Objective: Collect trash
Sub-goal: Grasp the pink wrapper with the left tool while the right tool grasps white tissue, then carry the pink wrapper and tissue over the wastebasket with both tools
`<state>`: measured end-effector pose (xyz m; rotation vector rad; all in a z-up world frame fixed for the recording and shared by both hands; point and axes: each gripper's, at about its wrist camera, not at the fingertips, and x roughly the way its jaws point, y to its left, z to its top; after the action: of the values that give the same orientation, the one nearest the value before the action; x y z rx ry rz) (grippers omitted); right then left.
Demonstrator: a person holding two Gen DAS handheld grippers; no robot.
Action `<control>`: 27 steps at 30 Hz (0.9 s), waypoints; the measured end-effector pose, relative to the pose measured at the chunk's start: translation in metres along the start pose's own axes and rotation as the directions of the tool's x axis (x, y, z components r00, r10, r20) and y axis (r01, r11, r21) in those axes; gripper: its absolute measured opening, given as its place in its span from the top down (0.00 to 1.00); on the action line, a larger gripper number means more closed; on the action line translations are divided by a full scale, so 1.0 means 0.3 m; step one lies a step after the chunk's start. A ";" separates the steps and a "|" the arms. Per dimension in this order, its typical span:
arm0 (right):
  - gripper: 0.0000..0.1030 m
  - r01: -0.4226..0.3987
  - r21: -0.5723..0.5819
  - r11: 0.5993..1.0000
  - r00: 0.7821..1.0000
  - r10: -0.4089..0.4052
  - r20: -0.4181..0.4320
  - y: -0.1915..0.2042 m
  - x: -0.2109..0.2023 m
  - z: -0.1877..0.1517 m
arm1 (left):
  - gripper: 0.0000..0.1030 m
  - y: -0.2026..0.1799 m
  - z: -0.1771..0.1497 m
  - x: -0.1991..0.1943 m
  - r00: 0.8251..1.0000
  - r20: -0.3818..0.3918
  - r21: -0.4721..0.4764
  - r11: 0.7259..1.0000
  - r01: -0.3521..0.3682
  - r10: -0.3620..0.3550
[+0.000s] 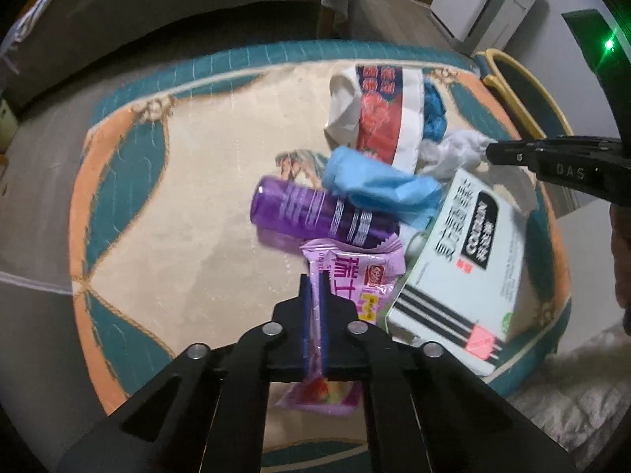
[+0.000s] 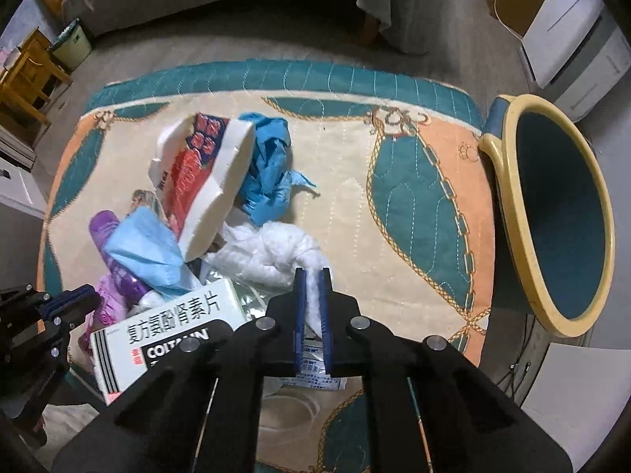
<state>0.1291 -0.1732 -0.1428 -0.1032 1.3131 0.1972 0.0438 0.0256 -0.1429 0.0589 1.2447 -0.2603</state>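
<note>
Left gripper [image 1: 315,280]: fingers [image 1: 305,315] clamped on the pink snack wrapper [image 1: 351,276], which is pinched along its near edge and lies on the quilted cushion surface [image 1: 189,197].

Right gripper [image 2: 313,276]: fingers [image 2: 300,307] clamped on a twisted end of the white crumpled tissue wad [image 2: 264,252]. In the left wrist view the same gripper [image 1: 491,151] is seen entering from the right, tip on the tissue [image 1: 453,149].

A pale green medicine box [image 1: 465,252] with black stripes is seen just right of the wrapper, tilted, near the cushion's edge. A foil packet with print [image 2: 315,378] is partly hidden under the right gripper.

A purple bottle [image 1: 315,213] is laid on its side just beyond the wrapper, touching it. A light blue crumpled sheet [image 1: 378,185] is draped over the bottle's far end.

Further back, a white and red package [image 1: 378,118] is propped tilted against the pile, with a darker blue crumpled piece [image 2: 268,169] beside it.

Off the cushion's right edge, a teal bin with a yellow rim [image 2: 560,213] is seen, open mouth facing the camera. A white appliance [image 2: 568,27] is placed on the floor beyond.
</note>
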 end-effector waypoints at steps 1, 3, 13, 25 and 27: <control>0.95 -0.001 -0.002 1.000 1.000 0.001 0.010 -0.001 -0.011 0.003 | 0.96 -0.001 0.004 -0.011 1.000 0.010 0.005 1.000 -0.001 0.001; 0.95 0.003 -0.001 1.000 1.000 -0.003 0.029 -0.002 -0.032 0.010 | 0.97 -0.003 0.013 -0.034 0.999 0.031 0.004 1.000 0.004 -0.004; 0.95 -0.035 0.012 0.999 0.983 0.032 0.181 -0.029 -0.227 0.042 | 0.97 -0.011 0.068 -0.215 0.973 0.220 0.031 0.997 -0.073 0.064; 0.95 -0.070 0.023 0.997 0.939 0.058 0.340 -0.066 -0.417 0.089 | 0.97 -0.017 0.155 -0.399 0.912 0.403 0.010 0.996 -0.092 0.080; 0.95 -0.083 0.027 0.996 0.934 0.069 0.350 -0.073 -0.426 0.090 | 0.97 -0.021 0.163 -0.420 0.899 0.426 0.010 0.994 -0.111 0.096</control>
<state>0.1284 -0.2003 -0.0132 0.0186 0.9656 0.2423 0.0506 0.0310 -0.0078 0.0925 0.7976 -0.1884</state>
